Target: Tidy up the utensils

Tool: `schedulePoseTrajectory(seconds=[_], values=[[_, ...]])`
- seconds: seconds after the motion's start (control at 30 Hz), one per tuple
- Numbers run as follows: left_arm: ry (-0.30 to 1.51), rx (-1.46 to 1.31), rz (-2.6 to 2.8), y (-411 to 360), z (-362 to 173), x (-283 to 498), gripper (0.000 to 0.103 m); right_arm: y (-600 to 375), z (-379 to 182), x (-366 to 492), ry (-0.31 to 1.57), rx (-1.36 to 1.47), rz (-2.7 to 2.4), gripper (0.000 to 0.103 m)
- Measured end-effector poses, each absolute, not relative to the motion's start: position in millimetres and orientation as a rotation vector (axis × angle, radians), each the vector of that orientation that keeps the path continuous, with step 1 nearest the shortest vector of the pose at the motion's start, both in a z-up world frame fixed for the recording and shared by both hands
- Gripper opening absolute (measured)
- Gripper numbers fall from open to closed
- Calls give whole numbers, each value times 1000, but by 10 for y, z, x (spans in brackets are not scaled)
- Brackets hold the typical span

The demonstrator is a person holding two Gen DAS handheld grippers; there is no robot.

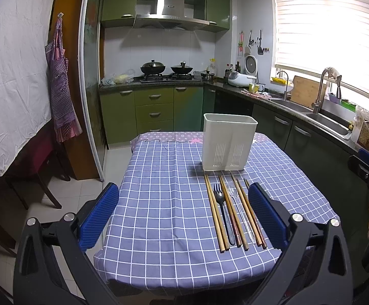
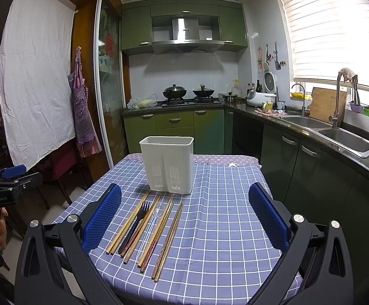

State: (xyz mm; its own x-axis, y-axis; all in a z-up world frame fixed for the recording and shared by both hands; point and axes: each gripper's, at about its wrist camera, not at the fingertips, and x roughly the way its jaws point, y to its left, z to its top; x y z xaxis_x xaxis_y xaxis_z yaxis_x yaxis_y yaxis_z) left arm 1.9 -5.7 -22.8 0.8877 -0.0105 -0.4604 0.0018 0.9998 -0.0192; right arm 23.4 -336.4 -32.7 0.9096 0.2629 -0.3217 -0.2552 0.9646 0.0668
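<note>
Now your left gripper (image 1: 183, 214) and right gripper (image 2: 185, 217) both gape wide, empty; ahead, the white caddy (image 2: 167, 164) stands upright, its contents hidden.

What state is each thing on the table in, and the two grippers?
White utensil holder: upright, no utensils showing above its rim.
Chopsticks: lying flat in front of the holder.
Black fork: lying flat among them.
Clear spoon: lying flat.
Left gripper: open, holding nothing.
Right gripper: open, holding nothing.
</note>
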Motion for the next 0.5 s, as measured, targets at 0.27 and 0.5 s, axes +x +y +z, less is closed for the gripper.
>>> schedulePoseTrajectory(seconds=[0.27,0.5], values=[[487,-18,-10,-66,-280,-1,97,-3354,-322,233,335,23,266,99],[488,-18,-8,-68,-276,-3,97,-3352,-316,252,341,21,268,99]])
